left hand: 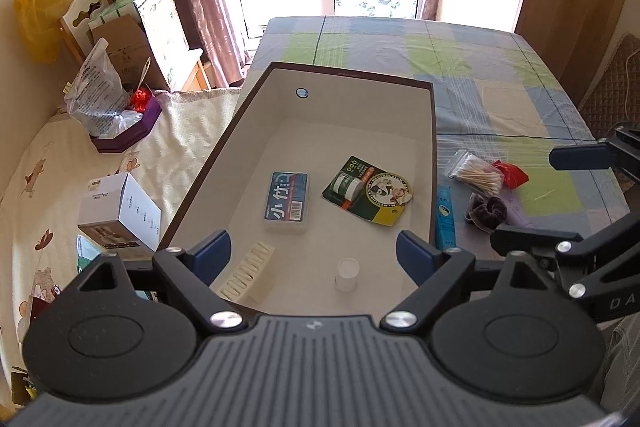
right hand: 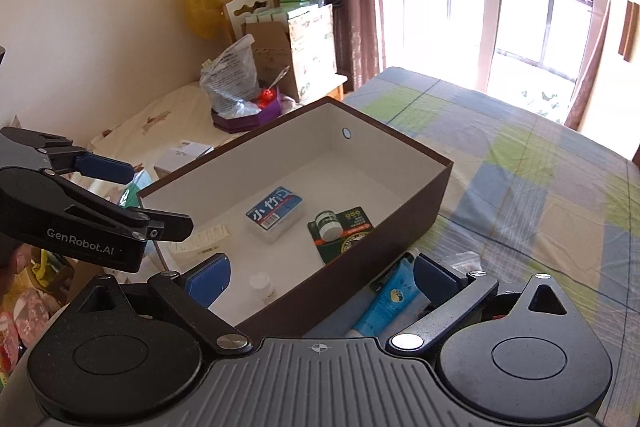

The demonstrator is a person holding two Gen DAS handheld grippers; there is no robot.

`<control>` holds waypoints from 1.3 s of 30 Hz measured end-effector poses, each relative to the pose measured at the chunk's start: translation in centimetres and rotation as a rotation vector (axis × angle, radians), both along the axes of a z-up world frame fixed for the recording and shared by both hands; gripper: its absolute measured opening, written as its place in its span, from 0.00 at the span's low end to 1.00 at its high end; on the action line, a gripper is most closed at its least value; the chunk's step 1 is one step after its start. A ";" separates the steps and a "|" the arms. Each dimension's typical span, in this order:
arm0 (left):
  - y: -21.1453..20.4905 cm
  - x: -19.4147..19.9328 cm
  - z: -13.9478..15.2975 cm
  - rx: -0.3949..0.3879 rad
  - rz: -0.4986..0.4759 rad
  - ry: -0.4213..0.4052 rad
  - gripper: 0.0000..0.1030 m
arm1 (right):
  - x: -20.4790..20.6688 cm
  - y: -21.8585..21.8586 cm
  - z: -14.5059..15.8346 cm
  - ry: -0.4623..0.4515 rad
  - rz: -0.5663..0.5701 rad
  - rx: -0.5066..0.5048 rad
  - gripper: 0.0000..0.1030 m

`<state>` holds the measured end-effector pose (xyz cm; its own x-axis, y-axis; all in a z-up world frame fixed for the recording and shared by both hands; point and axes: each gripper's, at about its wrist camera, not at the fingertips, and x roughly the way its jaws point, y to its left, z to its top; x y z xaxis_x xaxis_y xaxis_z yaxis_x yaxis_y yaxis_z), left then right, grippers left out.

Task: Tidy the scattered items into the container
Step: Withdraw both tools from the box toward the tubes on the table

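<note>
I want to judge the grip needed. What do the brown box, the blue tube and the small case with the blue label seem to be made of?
Brown box: probably rigid cardboard, matte, with thin straight walls and a white lining. Blue tube: likely soft plastic with a slight sheen. Small case: clear hard plastic, glossy, its see-through edges showing around the label.
</note>
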<state>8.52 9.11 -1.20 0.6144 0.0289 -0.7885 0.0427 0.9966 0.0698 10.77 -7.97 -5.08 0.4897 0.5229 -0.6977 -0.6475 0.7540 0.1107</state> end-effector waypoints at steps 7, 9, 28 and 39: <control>-1.9 -0.9 0.9 -0.019 -0.034 -0.028 0.86 | -0.4 -3.6 1.1 -0.004 -0.124 0.036 1.00; -2.5 -1.0 1.0 -0.025 -0.042 -0.030 0.86 | -0.5 -4.8 1.3 -0.004 -0.160 0.039 1.00; -8.9 -2.9 -1.0 -0.119 -0.159 -0.037 0.86 | -3.2 -14.1 -0.8 0.070 -0.387 -0.039 1.00; -13.0 -3.3 -3.1 -0.125 -0.256 -0.023 0.86 | -4.1 -17.6 -3.2 0.104 -0.459 -0.107 1.00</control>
<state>5.27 -3.91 -4.34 0.6073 -0.2260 -0.7616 0.2940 0.9546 -0.0488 6.67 -25.57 -8.24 0.5777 0.1916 -0.7934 -0.2343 0.9701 0.0636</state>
